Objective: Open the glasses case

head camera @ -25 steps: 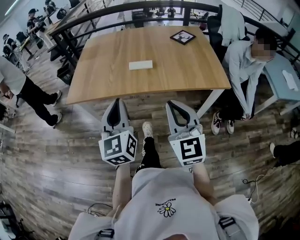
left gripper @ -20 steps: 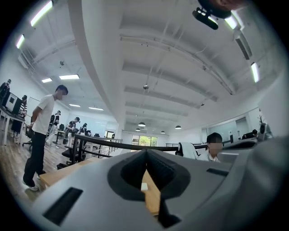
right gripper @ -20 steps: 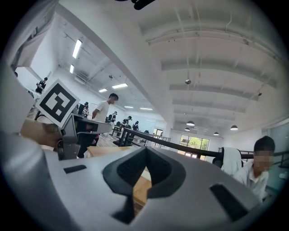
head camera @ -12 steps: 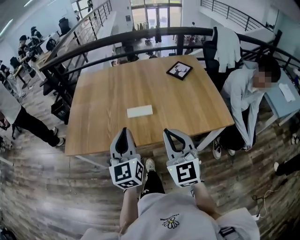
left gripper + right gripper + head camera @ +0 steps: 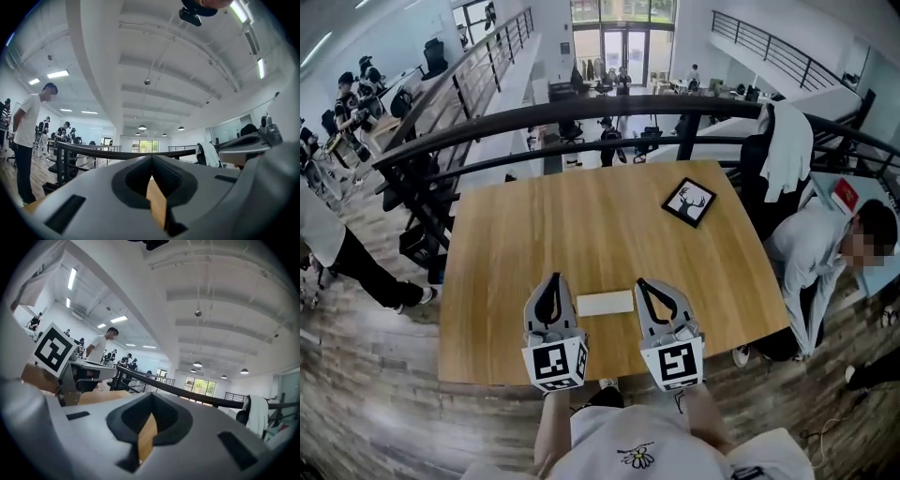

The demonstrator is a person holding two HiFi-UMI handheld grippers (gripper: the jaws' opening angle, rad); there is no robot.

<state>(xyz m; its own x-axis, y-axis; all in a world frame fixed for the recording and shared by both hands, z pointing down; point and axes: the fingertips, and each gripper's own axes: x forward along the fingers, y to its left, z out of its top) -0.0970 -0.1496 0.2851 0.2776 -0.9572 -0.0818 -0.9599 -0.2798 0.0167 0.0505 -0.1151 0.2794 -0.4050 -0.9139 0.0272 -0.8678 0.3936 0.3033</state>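
The glasses case (image 5: 605, 303) is a flat white oblong lying shut on the wooden table (image 5: 581, 234), near its front edge. My left gripper (image 5: 551, 279) is just left of the case and my right gripper (image 5: 644, 281) just right of it, both pointing level across the table. In the left gripper view the left gripper (image 5: 151, 157) has its jaws shut with nothing between them. The right gripper (image 5: 151, 396) looks the same in its own view. Neither gripper view shows the case.
A black-framed deer picture (image 5: 689, 202) lies at the table's far right. A dark railing (image 5: 581, 112) runs behind the table. A seated person (image 5: 825, 262) is close to the table's right edge, and another person (image 5: 333, 248) stands to the left.
Both grippers have come forward from over the floor to over the table's front edge, one on each side of the case. Their jaws stayed shut.
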